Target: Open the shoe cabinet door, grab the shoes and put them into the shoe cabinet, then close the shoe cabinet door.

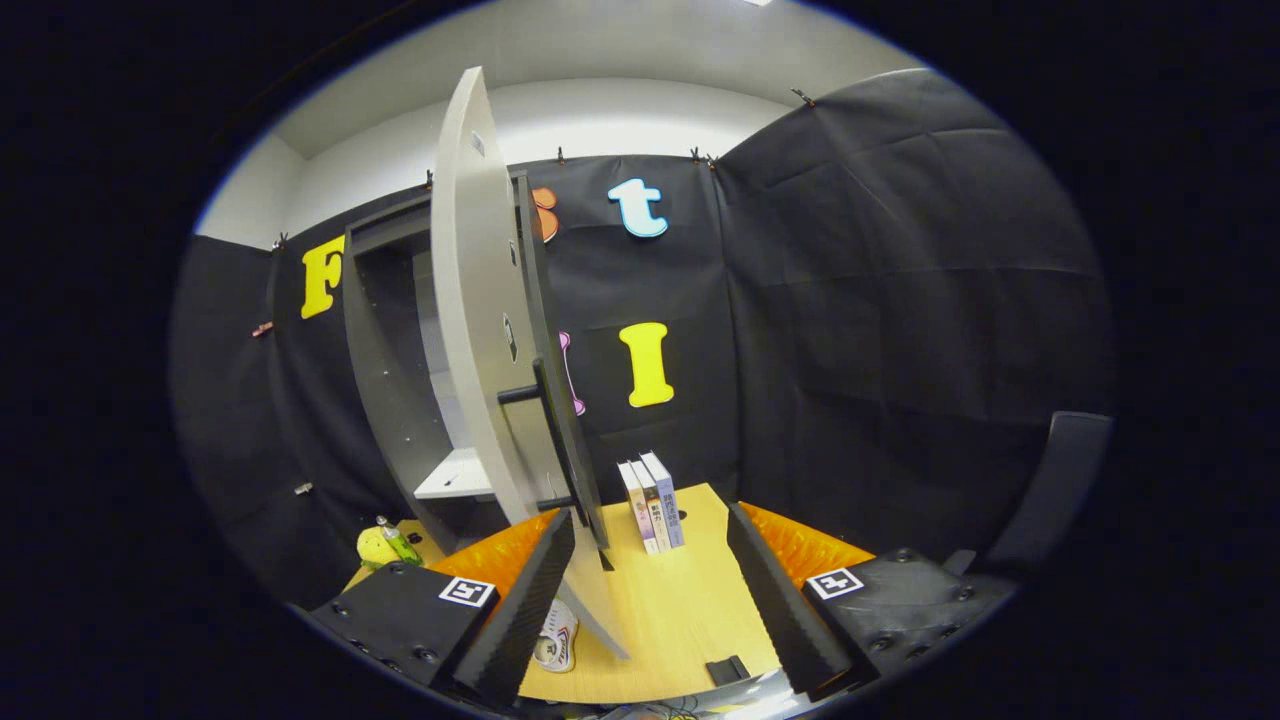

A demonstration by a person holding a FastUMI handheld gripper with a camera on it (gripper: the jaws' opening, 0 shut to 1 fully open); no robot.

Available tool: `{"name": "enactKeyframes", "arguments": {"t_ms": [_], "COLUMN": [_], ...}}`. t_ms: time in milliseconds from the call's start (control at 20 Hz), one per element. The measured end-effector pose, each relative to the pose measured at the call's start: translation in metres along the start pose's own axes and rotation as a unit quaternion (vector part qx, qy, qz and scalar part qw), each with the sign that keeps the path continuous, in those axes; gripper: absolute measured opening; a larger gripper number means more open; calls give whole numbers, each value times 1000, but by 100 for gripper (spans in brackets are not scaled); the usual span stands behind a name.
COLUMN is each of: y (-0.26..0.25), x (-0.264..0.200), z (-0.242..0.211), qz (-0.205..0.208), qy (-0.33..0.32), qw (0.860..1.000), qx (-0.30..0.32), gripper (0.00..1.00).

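Door (480, 330): stiff panel, swung open edge-on, centre-left of frame; dark bar handle (548, 420) is the hold.
Cabinet (385, 330): open behind it, white shelf (455, 475) bare.
Shoe (556, 640): low centre by the left finger, likely light and soft; take it by the collar.
Hand-held gripper (660, 600): fingers apart, empty, above the desk (680, 600).
Books (655, 500): upright beyond the fingers.
Bottle (398, 540): lower left.
Door edge stands near the shoe.

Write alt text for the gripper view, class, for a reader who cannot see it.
The shoe cabinet door stands swung open, edge-on ahead of the open gripper, whose fingers hold nothing. A shoe lies on the wooden table by the left finger; three books stand upright beyond.
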State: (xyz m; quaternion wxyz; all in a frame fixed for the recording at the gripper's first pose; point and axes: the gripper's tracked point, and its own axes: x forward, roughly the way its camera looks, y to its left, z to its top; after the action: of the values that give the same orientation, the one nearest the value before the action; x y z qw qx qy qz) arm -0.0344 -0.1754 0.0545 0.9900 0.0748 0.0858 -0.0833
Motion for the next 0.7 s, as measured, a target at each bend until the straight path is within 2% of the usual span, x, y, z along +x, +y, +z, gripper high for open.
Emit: {"name": "enactKeyframes", "arguments": {"t_ms": [100, 450, 700], "y": [8, 87, 155], "x": [-16, -60, -60], "z": [-9, -58, -110], "qz": [-13, -27, 4], "qy": [6, 19, 74], "qw": [1000, 999, 997], "qx": [-3, 29, 8], "gripper": [97, 97, 97]}}
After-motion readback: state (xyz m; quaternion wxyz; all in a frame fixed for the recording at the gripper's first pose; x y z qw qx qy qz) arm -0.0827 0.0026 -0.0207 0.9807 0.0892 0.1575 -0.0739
